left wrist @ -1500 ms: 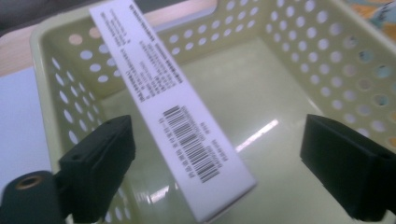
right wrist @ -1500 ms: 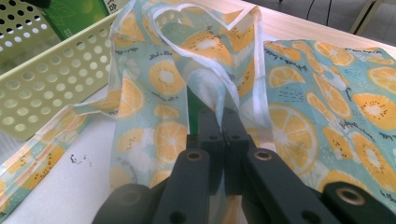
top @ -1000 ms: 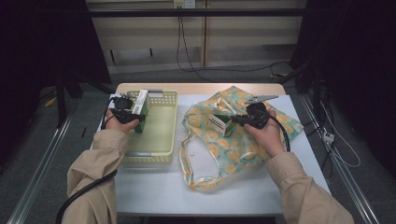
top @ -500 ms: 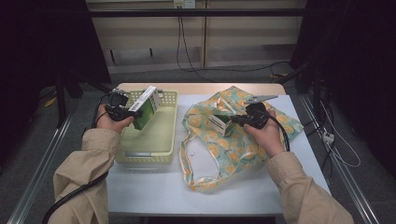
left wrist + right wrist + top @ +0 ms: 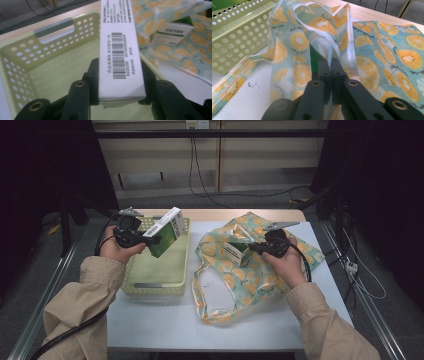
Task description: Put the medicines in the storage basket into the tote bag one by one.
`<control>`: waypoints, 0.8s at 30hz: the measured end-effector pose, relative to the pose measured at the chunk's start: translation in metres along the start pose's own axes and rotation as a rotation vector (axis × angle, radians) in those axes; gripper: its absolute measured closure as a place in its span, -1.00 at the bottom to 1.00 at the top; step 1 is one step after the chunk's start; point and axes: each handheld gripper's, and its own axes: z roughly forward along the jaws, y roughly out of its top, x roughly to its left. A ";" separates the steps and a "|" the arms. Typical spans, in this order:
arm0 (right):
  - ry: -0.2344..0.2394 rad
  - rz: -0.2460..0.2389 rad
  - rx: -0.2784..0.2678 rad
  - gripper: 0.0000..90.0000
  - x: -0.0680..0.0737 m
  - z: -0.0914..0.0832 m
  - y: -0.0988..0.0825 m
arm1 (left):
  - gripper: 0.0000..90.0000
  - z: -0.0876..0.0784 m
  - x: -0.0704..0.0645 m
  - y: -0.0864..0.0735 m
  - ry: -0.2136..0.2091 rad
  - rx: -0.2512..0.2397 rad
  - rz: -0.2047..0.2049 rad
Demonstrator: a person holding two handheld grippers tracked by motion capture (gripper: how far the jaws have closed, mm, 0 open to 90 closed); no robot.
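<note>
Left gripper (image 5: 150, 239): jaws clamped on the narrow sides of a box (image 5: 165, 232), held tilted above the basket (image 5: 155, 290). Right gripper (image 5: 254, 247): jaws pressed together on the bag's (image 5: 235, 287) fabric edge, lifting it. Second box (image 5: 237, 253) lies at the bag mouth.

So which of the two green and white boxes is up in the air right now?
The box clamped in the left gripper, lifted above the green basket. The other box sits at the fruit-print bag.
</note>
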 end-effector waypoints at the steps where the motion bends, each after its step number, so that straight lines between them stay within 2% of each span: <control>1: 0.000 0.000 0.001 0.99 0.000 0.000 0.000 | 0.40 -0.001 -0.004 0.002 -0.018 -0.005 0.009; 3: 0.001 0.000 -0.002 0.99 0.000 0.000 0.000 | 0.40 -0.002 -0.013 0.006 -0.040 0.000 0.053; 6: 0.001 0.000 -0.002 0.99 0.000 0.000 0.001 | 0.40 -0.002 -0.027 0.012 -0.087 -0.017 0.078; 7: 0.001 0.001 -0.003 0.99 0.000 0.000 0.001 | 0.40 -0.002 -0.033 0.013 -0.088 -0.027 0.087; 9: 0.002 0.003 -0.007 0.99 -0.001 -0.001 0.001 | 0.40 0.000 -0.042 0.016 -0.128 -0.027 0.114; 11: 0.000 0.005 -0.009 0.99 -0.001 -0.001 0.001 | 0.40 0.002 -0.052 0.018 -0.150 -0.027 0.135; 15: 0.001 0.006 -0.013 0.99 -0.001 -0.002 0.001 | 0.40 0.007 -0.066 0.020 -0.202 -0.028 0.157; 24: -0.001 0.008 -0.017 0.99 -0.003 -0.005 0.001 | 0.40 0.028 -0.092 0.016 -0.271 0.016 0.202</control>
